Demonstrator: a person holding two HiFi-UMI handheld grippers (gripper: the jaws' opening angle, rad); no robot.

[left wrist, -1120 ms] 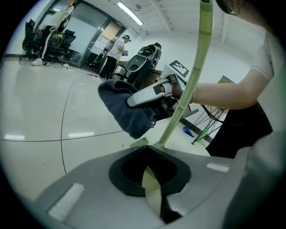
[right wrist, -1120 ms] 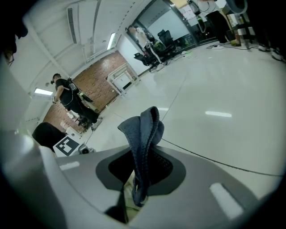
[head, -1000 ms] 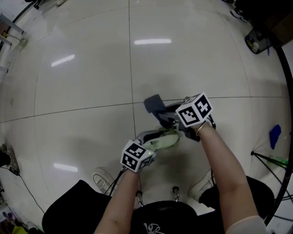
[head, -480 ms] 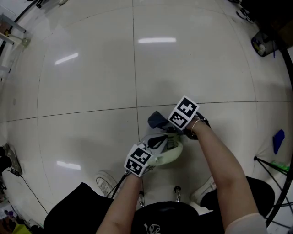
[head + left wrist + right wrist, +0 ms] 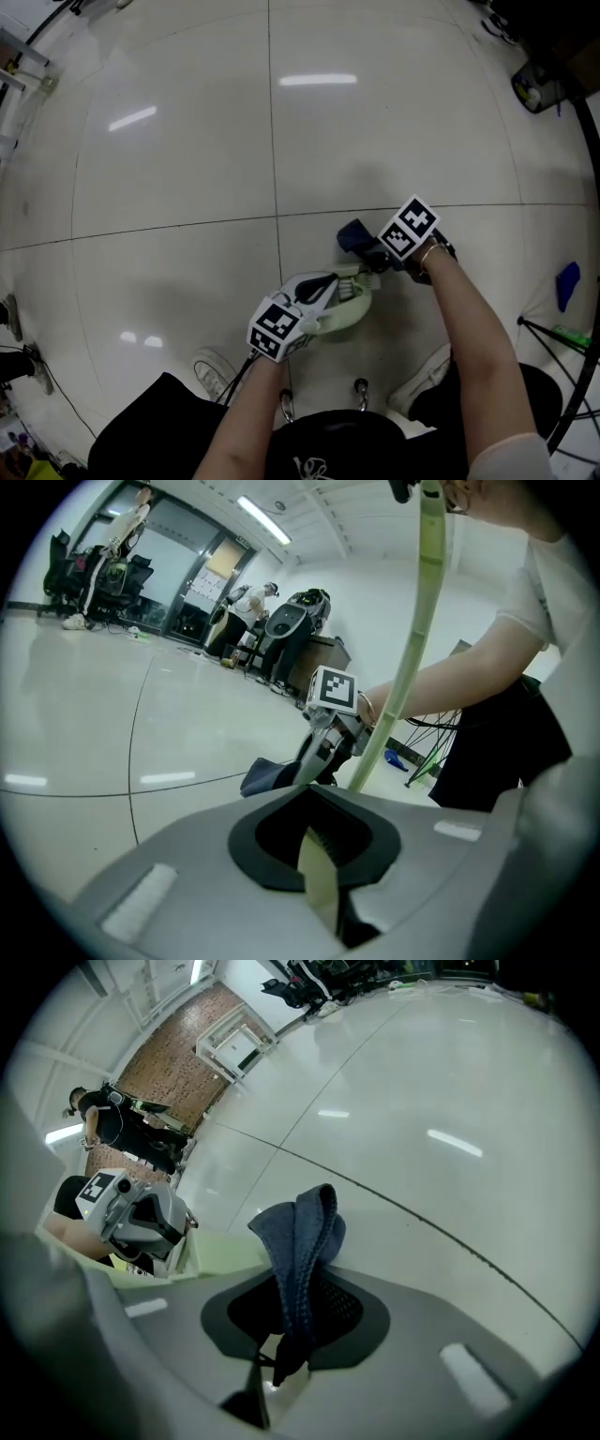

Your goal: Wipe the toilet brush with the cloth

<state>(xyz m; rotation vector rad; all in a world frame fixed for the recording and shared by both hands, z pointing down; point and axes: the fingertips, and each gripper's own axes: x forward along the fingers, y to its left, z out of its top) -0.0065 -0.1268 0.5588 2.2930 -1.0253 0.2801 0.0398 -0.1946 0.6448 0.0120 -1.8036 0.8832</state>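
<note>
The pale green toilet brush [image 5: 352, 302] hangs low over the tiled floor in the head view. My left gripper [image 5: 322, 289] is shut on its flat green handle [image 5: 412, 658], which runs from the jaws up out of the top of the left gripper view. A dark blue cloth [image 5: 353, 234] is pinched in my right gripper [image 5: 371, 251], just up and right of the brush. In the right gripper view the cloth [image 5: 302, 1232] stands folded between the jaws, with the green brush [image 5: 202, 1246] and my left gripper [image 5: 141, 1215] at its left. The left gripper view shows my right gripper [image 5: 330, 747] beside the handle.
Glossy white floor tiles with dark joints [image 5: 169, 227] spread all around. The person's shoes [image 5: 211, 367] stand close below the grippers. A small blue object [image 5: 562, 281] and thin stand legs [image 5: 553, 328] lie at the right. Far-off people and equipment [image 5: 281, 630] line the back wall.
My right gripper and the cloth have slid to the right, away from the left gripper, along the green brush. The left gripper has stayed almost in place, still gripping the handle.
</note>
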